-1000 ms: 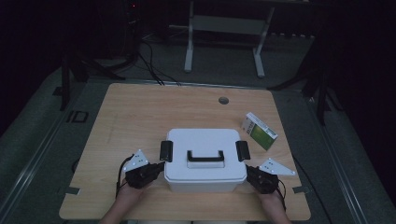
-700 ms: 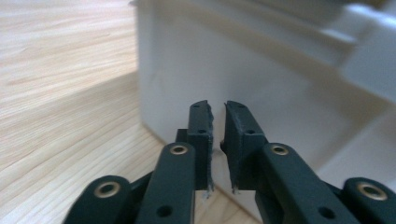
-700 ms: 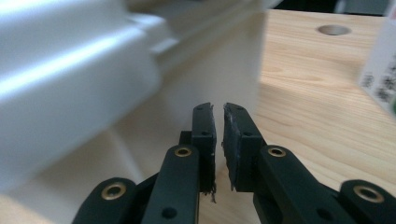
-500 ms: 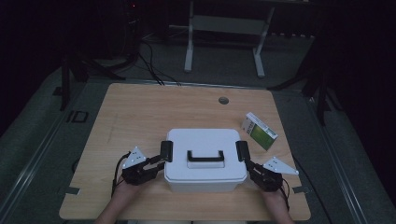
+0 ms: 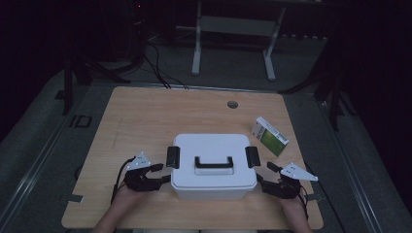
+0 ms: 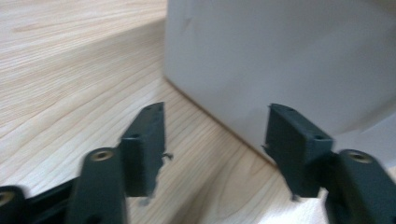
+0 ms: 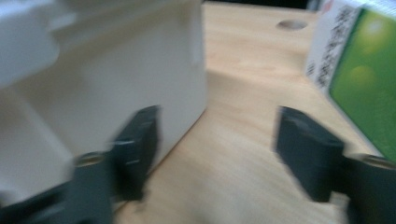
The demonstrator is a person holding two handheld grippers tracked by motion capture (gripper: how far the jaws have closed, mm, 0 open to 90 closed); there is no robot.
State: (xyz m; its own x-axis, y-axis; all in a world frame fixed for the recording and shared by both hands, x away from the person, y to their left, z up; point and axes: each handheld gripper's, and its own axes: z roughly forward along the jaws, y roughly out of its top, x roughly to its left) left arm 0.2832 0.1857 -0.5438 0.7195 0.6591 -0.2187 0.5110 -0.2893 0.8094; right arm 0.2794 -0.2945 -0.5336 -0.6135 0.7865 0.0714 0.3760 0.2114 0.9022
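Both grippers have closed in on the white box [image 5: 214,166] since a second ago. It sits at the near middle of the wooden table [image 5: 145,116], black latches on both ends. The left gripper [image 6: 212,140] and right gripper [image 7: 217,144] flank it, jaws spread wide and empty, the right view blurred, perhaps touching. A green carton [image 5: 270,136] lies just beyond.
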